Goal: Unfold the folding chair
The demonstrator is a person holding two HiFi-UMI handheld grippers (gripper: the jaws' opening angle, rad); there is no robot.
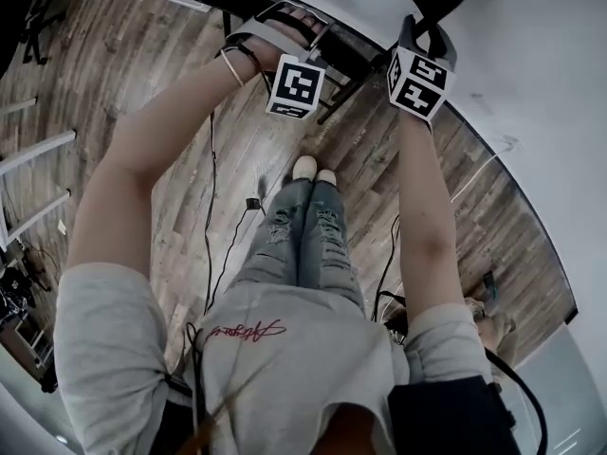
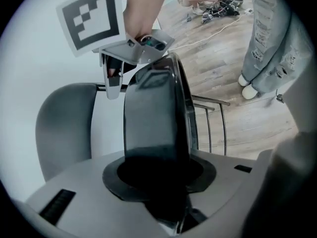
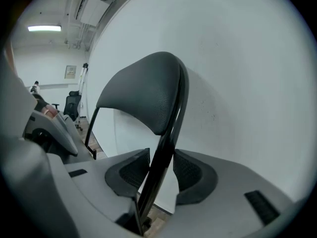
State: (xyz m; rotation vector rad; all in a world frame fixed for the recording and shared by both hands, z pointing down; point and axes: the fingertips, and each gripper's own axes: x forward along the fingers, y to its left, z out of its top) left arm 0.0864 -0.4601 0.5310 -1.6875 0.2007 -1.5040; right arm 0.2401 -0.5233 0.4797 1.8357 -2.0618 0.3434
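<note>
light: even, cool, dim | edges: fisheye, dark vignette | focus: sharp

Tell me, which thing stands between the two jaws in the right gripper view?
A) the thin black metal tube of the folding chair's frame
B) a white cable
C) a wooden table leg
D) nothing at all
A: in the right gripper view the glossy black frame tube runs up between the jaws of the right gripper to the grey padded backrest.
</note>
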